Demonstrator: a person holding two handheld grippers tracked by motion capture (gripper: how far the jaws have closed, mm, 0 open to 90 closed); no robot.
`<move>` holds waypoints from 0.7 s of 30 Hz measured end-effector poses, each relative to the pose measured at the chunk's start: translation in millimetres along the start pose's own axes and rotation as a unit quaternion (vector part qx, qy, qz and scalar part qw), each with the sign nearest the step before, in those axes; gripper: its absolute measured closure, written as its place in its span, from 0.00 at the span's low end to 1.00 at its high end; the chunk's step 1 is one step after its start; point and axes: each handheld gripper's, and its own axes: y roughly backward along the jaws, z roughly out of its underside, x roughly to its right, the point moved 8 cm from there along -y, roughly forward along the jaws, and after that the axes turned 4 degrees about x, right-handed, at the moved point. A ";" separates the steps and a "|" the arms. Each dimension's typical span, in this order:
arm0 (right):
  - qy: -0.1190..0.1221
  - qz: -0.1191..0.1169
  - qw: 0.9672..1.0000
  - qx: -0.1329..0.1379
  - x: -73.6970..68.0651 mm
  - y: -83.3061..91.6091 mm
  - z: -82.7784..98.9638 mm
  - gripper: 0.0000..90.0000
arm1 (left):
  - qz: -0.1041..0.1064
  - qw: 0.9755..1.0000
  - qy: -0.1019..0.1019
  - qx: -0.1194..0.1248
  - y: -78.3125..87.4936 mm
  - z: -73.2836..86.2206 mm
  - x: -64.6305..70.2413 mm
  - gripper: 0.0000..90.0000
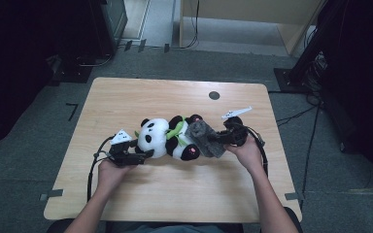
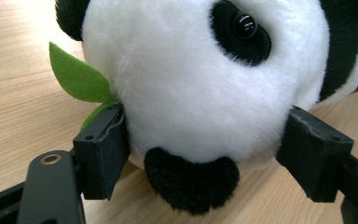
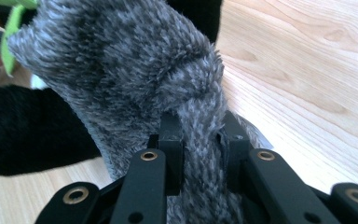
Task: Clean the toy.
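High view first: nearest the person, the left gripper (image 1: pixel 143 155) has its jaws pressed against both sides of the white head of a black-and-white plush panda (image 1: pixel 167 137), which lies on its side at the middle of the pale wooden table (image 1: pixel 126 97). Left gripper view confirms it, pads (image 2: pixel 103 149) touching the white fur beside a green felt leaf (image 2: pixel 77 77). Just beyond, the right gripper (image 1: pixel 223 138) is clamped tight on a fuzzy grey knitted sock (image 1: pixel 204 137) draped over the panda's lower body, beside a pink-soled black foot (image 1: pixel 190 152).
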 end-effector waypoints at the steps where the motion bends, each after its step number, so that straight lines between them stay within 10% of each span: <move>1: 0.001 0.003 1.000 0.000 1.7 0.2 1.1 0.84 | 0.001 1.000 0.000 0.000 -0.1 -0.2 -0.3 0.24; 10: -0.021 0.017 1.000 0.008 14.2 14.2 6.9 0.85 | 0.007 1.000 -0.001 -0.003 -1.3 -1.7 -1.8 0.24; 21: 0.026 -0.035 0.997 0.064 -21.7 38.5 -20.4 0.85 | 0.005 1.000 -0.002 -0.003 -1.5 -1.8 -1.7 0.23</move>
